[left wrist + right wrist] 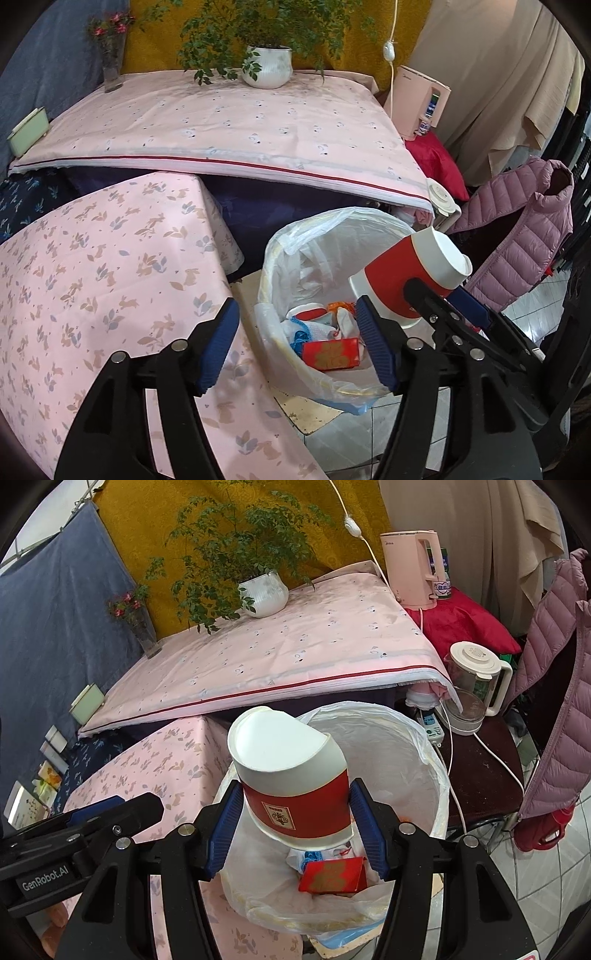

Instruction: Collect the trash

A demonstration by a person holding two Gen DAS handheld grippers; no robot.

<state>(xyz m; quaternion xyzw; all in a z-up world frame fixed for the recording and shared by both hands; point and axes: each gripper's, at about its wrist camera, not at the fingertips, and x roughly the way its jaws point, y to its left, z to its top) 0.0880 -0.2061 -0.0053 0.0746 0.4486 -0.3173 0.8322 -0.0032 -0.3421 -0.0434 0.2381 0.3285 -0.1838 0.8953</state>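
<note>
A bin lined with a white plastic bag point(280, 240) point(424, 738) stands on the tiled floor. Inside lie a red box point(330, 353) point(332, 877), a small red-and-white cup point(310, 312) and crumpled wrappers. My left gripper point(295, 302) point(142, 805) hangs open over the bin's near rim with nothing between its blue pads. My right gripper point(295, 786) point(439, 295) is shut on a red-and-white paper cup point(291, 775) point(406, 273). The cup is tilted and held above the bin's mouth, with its open end facing away.
A low surface under a pink rabbit-print cloth point(110, 277) sits left of the bin. Behind is a table with a pink cloth point(240, 122), a potted plant point(267, 66) and a vase point(110, 70). Kettles point(476, 679) and a mauve puffer jacket point(524, 229) crowd the right.
</note>
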